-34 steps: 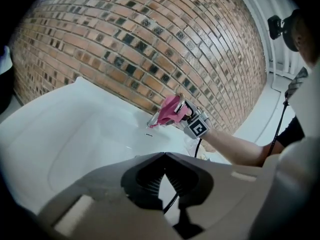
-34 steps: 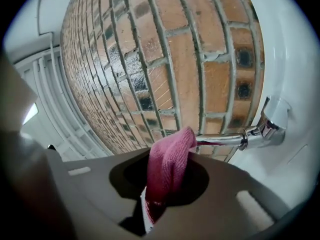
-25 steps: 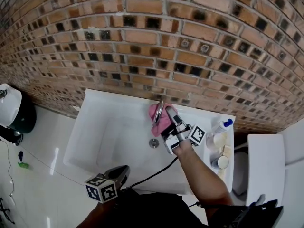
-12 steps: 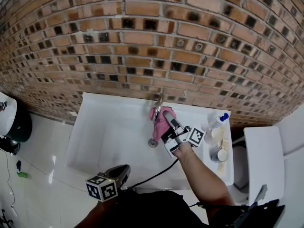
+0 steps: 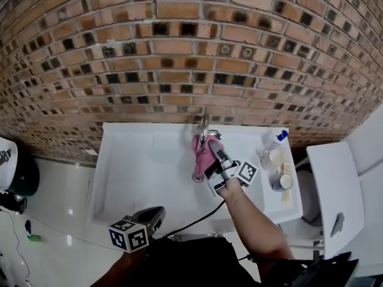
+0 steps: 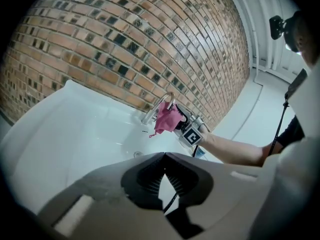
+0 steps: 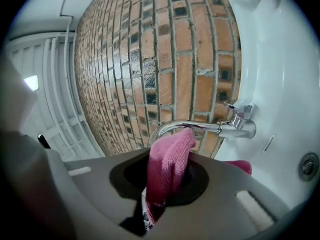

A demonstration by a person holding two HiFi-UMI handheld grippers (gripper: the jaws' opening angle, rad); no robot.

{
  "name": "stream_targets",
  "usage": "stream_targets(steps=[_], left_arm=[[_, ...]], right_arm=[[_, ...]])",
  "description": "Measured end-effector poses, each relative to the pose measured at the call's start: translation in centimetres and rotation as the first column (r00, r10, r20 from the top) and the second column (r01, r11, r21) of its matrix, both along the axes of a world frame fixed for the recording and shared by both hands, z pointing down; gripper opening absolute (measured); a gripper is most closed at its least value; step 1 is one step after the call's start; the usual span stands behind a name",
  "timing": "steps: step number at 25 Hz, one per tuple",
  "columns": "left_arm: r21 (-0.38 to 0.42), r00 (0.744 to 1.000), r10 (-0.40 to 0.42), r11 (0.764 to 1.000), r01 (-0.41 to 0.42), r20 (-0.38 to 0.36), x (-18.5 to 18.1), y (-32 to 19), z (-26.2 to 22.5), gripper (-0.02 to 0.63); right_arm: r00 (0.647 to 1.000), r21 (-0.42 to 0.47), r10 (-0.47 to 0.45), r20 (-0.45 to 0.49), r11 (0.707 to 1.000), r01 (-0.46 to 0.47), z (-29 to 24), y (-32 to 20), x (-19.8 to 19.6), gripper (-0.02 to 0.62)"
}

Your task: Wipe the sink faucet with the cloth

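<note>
On my feed the cloth (image 5: 202,152) reads as a strong pink, with a fine woven texture in the right gripper view. The faucet (image 7: 200,127) is bright chrome silver. The sink (image 5: 137,172) is plain white. The brick wall (image 5: 179,52) mixes orange and red-brown bricks with pale grey mortar, and many bricks carry dark square holes in a regular pattern. The right hand-held gripper (image 7: 167,164) and the left hand-held gripper (image 6: 163,156) are both grey with black ribbed pads. Each marker cube (image 5: 246,173) is white with black square patterns. At centre right I see a white bottle (image 5: 274,142) with a blue cap. The floor (image 5: 54,196) at lower left is glossy white.
</note>
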State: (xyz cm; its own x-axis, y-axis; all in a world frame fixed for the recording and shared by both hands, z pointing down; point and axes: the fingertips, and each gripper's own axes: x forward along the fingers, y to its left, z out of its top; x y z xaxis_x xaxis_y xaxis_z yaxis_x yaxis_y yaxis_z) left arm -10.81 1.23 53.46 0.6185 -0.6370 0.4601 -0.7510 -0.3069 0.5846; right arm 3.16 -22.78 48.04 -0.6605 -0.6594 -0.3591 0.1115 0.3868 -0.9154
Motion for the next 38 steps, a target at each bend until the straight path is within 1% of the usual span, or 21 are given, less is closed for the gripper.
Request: stream_targets(steps=[5, 8, 10, 14, 16, 17, 18, 20, 21, 22, 24, 26, 28, 30, 34, 36, 38], left_arm=[[0.001, 0.999, 0.029, 1.0, -0.029, 0.017, -1.8, 0.3, 0.2, 0.004], [-0.002, 0.999, 0.044, 0.999, -0.044, 0.017, -2.1, 0.6, 0.3, 0.004], [-0.003, 0.998, 0.052, 0.999, -0.052, 0.018, -2.2, 0.6, 0.3, 0.004], [-0.003, 0.998, 0.067, 0.998, -0.067, 0.009, -1.4, 0.2, 0.5, 0.004], [-0.002, 0.997, 0.081, 0.997, -0.081, -0.003, -0.5, -0.1, 0.6, 0.005], [-0.001, 0.996, 0.087, 0.996, -0.087, -0.01, 0.1, -0.3, 0.7, 0.005], [0.0, 0.996, 0.09, 0.996, -0.09, -0.019, 0.6, -0.4, 0.7, 0.005], [0.003, 0.996, 0.09, 0.996, -0.09, -0.028, 1.6, -0.6, 0.9, 0.005], [0.005, 0.996, 0.089, 0.996, -0.089, -0.021, 2.0, -0.7, 1.1, 0.004], [0.006, 0.996, 0.089, 0.996, -0.089, -0.009, 2.3, -0.9, 1.3, 0.005], [0.003, 0.997, 0.081, 0.997, -0.081, 0.009, 2.9, -1.0, 1.7, 0.005], [-0.006, 0.999, 0.055, 0.998, -0.055, 0.002, 3.5, -1.2, 1.9, 0.005], [-0.011, 1.0, 0.018, 1.0, -0.019, -0.004, 3.8, -1.6, 1.8, 0.004], [-0.013, 1.0, -0.02, 1.0, 0.02, -0.001, 3.8, -2.2, 1.7, 0.003], [-0.013, 0.995, -0.102, 0.995, 0.102, 0.022, 3.5, -3.7, 1.8, 0.005], [-0.015, 0.991, -0.127, 0.992, 0.128, 0.028, 3.7, -4.5, 1.8, 0.004], [-0.016, 0.99, -0.142, 0.99, 0.142, 0.025, 4.4, -5.2, 1.7, 0.005]], right_arm=[[0.998, -0.027, 0.06, 0.005, 0.998, -0.06, 0.9, 0.5, -0.3, 0.054], [0.997, -0.052, 0.072, -0.01, 0.996, -0.072, 1.9, 1.0, -0.3, 0.054], [0.997, -0.059, 0.055, -0.048, 0.997, -0.058, 2.6, 1.6, -0.5, 0.055], [0.987, -0.038, -0.024, -0.157, 0.999, 0.019, 2.7, 3.4, -1.5, 0.055], [0.973, -0.048, -0.019, -0.228, 0.999, 0.008, 3.0, 3.7, -0.9, 0.055], [0.956, -0.055, -0.004, -0.293, 0.998, -0.013, 3.5, 3.6, -0.1, 0.055], [0.926, -0.06, 0.013, -0.376, 0.997, -0.038, 3.9, 3.5, 0.8, 0.055], [0.844, -0.04, 0.044, -0.535, 0.996, -0.077, 3.7, 3.0, 2.6, 0.055], [0.81, -0.011, 0.062, -0.584, 0.996, -0.084, 2.9, 2.5, 3.3, 0.055], [0.786, 0.023, 0.081, -0.612, 0.996, -0.085, 1.9, 1.8, 3.9, 0.055], [0.752, 0.085, 0.115, -0.65, 0.993, -0.079, -0.2, 0.1, 4.7, 0.055], [0.71, 0.134, 0.139, -0.69, 0.989, -0.063, -1.7, -1.8, 5.4, 0.055], [0.672, 0.164, 0.144, -0.727, 0.986, -0.033, -2.7, -3.9, 5.6, 0.055], [0.634, 0.171, 0.121, -0.764, 0.985, 0.019, -3.0, -5.9, 5.4, 0.055], [0.539, 0.156, 0.049, -0.841, 0.976, 0.154, -2.1, -9.3, 4.1, 0.055], [0.504, 0.135, 0.009, -0.864, 0.967, 0.216, -1.2, -10.9, 3.2, 0.055], [0.478, 0.111, -0.03, -0.878, 0.958, 0.263, -0.1, -12.3, 2.1, 0.055]])
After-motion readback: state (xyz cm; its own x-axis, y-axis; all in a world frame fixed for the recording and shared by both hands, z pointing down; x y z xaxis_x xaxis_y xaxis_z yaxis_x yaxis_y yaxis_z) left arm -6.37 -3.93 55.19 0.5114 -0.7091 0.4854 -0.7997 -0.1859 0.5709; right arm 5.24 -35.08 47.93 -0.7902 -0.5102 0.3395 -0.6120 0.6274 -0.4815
